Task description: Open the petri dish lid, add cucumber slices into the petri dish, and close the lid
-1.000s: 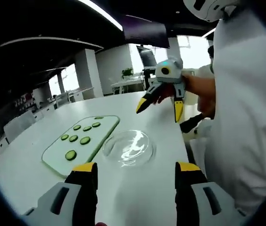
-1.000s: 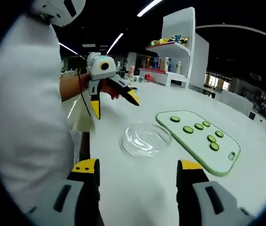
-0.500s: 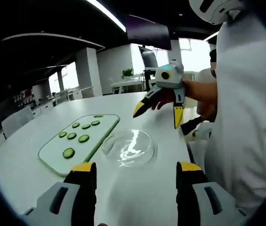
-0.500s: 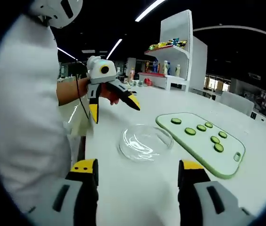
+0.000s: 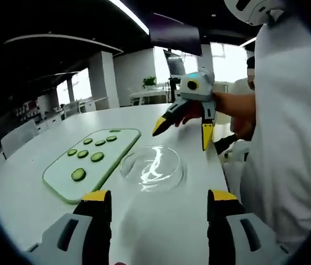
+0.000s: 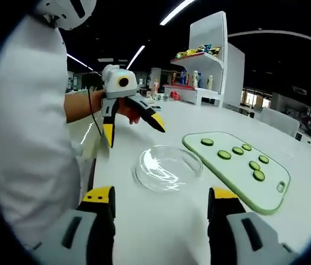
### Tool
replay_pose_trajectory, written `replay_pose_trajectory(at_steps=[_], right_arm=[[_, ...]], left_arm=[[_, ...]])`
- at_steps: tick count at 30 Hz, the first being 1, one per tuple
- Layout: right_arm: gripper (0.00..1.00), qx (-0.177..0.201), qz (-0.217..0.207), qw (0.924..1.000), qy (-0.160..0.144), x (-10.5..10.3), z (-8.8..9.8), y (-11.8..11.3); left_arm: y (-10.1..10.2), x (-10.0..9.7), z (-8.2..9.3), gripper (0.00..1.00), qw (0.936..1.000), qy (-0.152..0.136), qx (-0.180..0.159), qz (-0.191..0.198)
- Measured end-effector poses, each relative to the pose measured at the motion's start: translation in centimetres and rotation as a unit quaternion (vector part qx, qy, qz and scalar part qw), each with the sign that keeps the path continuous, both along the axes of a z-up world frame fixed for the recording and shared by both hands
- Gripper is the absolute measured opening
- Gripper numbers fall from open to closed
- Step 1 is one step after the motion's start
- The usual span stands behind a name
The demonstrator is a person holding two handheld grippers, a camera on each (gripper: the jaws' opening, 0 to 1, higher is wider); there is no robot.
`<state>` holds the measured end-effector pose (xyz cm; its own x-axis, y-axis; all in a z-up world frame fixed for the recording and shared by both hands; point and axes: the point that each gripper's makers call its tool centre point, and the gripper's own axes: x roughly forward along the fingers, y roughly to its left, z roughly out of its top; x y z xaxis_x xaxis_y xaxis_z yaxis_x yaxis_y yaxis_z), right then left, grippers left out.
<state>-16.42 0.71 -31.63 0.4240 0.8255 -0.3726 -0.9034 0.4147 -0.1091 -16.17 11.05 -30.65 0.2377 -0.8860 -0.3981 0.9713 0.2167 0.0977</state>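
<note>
A clear glass petri dish [image 5: 152, 168] [image 6: 166, 168] with its lid on sits on the white table. Beside it lies a pale green cutting board [image 5: 89, 160] [image 6: 238, 168] carrying several cucumber slices [image 5: 79, 174] [image 6: 259, 175]. My left gripper [image 5: 158, 200] stands open at the near side of the dish, nothing between its yellow-tipped jaws; it also appears in the right gripper view [image 6: 134, 126], raised above the table. My right gripper [image 6: 161, 197] is open too, near the dish, and appears in the left gripper view [image 5: 183, 131] held up over the table beyond the dish.
A person in white clothing [image 5: 288, 138] [image 6: 28, 138] stands at the table's edge. A white shelf unit with coloured items [image 6: 202, 61] stands at the back. Bare white table [image 5: 161, 232] lies around the dish.
Both views have drifted slightly; the dish and board sit a little differently in frame. The grippers stay open and raised, and nothing was taken hold of.
</note>
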Motion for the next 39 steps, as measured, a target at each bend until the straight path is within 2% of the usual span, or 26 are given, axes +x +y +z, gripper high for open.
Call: replay_pose_trajectory(at_steps=[9, 16, 23, 30, 39], right_arm=[[0.68, -0.009, 0.002, 1.0000, 0.002, 0.1, -0.5, 0.2], [0.69, -0.005, 0.000, 1.0000, 0.000, 0.4, -0.1, 0.5], [0.74, -0.006, -0.001, 1.0000, 0.000, 0.8, -0.4, 0.6], [0.73, 0.001, -0.002, 1.0000, 0.000, 1.1, -0.1, 0.7], [0.73, -0.011, 0.014, 0.9998, 0.002, 1.2, -0.9, 1.5]], left_arm=[[-0.2, 0.9, 0.3, 0.71, 0.9999, -0.005, -0.006, 0.009], [-0.5, 0.7, -0.5, 0.74, 0.9999, -0.004, 0.010, -0.002], [-0.7, 1.1, -0.2, 0.74, 1.0000, -0.001, -0.002, -0.007], [-0.9, 1.5, -0.3, 0.75, 0.9999, 0.001, -0.007, -0.010], [-1.8, 1.7, -0.6, 0.75, 0.9998, 0.003, -0.010, -0.017]])
